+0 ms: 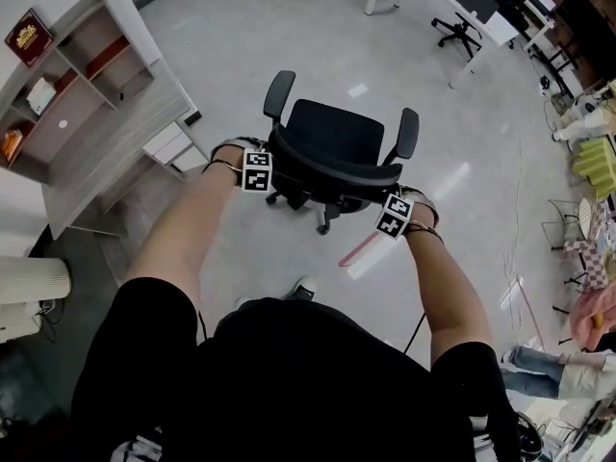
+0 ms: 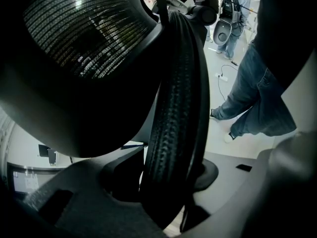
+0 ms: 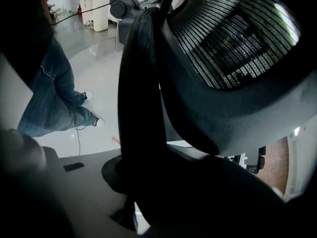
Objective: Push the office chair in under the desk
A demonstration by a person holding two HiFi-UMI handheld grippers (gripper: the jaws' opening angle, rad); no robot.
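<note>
The black office chair (image 1: 337, 138) stands on the grey floor with its seat facing away from me and its mesh backrest (image 1: 332, 171) nearest. My left gripper (image 1: 269, 166) grips the backrest's top rim at its left end, and my right gripper (image 1: 397, 208) grips it at the right end. In the left gripper view the ribbed black rim (image 2: 173, 123) runs down between the jaws of the left gripper (image 2: 168, 192), which press on it. The right gripper view shows the same rim (image 3: 141, 98) pinched in the right gripper (image 3: 138, 192). Both grippers point steeply down.
A grey wooden desk with shelves (image 1: 115, 114) and a white drawer unit (image 1: 168, 147) stands to the left of the chair. White desks (image 1: 481, 12) and another chair (image 1: 457, 32) are at the far top. Legs in jeans (image 2: 252, 98) stand behind the backrest. Pink tape (image 1: 361, 248) marks the floor.
</note>
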